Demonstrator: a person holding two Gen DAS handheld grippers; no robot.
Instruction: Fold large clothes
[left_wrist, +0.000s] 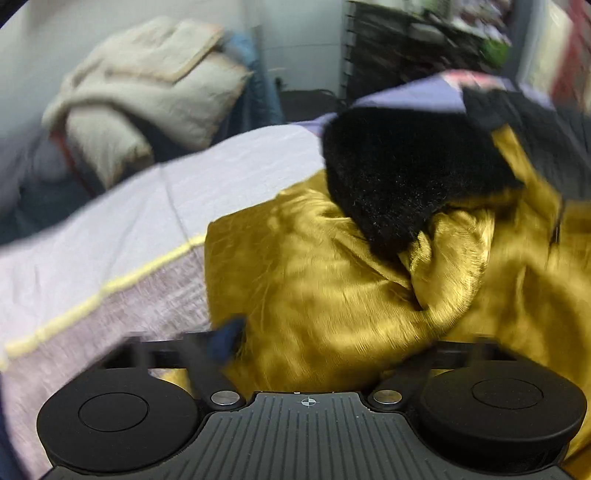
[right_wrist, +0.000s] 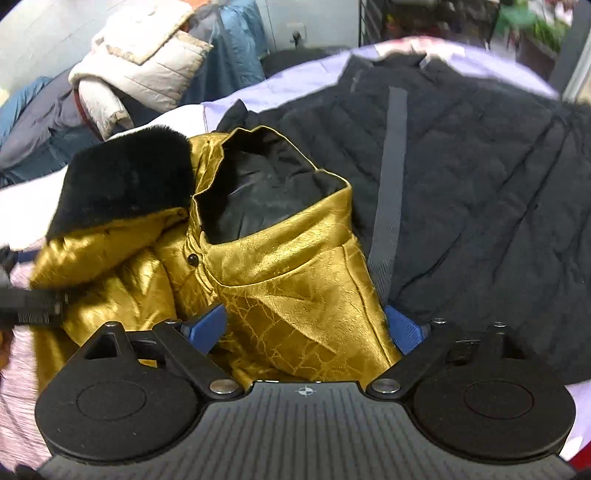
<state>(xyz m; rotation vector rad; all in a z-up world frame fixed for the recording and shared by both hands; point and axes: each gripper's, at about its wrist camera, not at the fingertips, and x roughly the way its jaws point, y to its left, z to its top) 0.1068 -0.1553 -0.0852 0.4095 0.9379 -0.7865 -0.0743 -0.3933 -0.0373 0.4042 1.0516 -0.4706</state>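
The gold jacket (right_wrist: 280, 280) lies bunched on the pale bedspread (left_wrist: 110, 229), its black fur collar (left_wrist: 399, 177) turned up. Bare bedspread with a yellow stripe (left_wrist: 99, 291) stays open to the picture's left; a dark quilted coat (right_wrist: 480, 184) fills the far side, and a pile of pale coats (left_wrist: 147, 92) sits beyond the bed edge. The right gripper (right_wrist: 306, 325) stands with jaws wide, a jacket fold between its blue pads (right_wrist: 207, 325); whether they press cannot be told. The left gripper (left_wrist: 332, 339), jaws spread, sits over the jacket's near edge, blurred.
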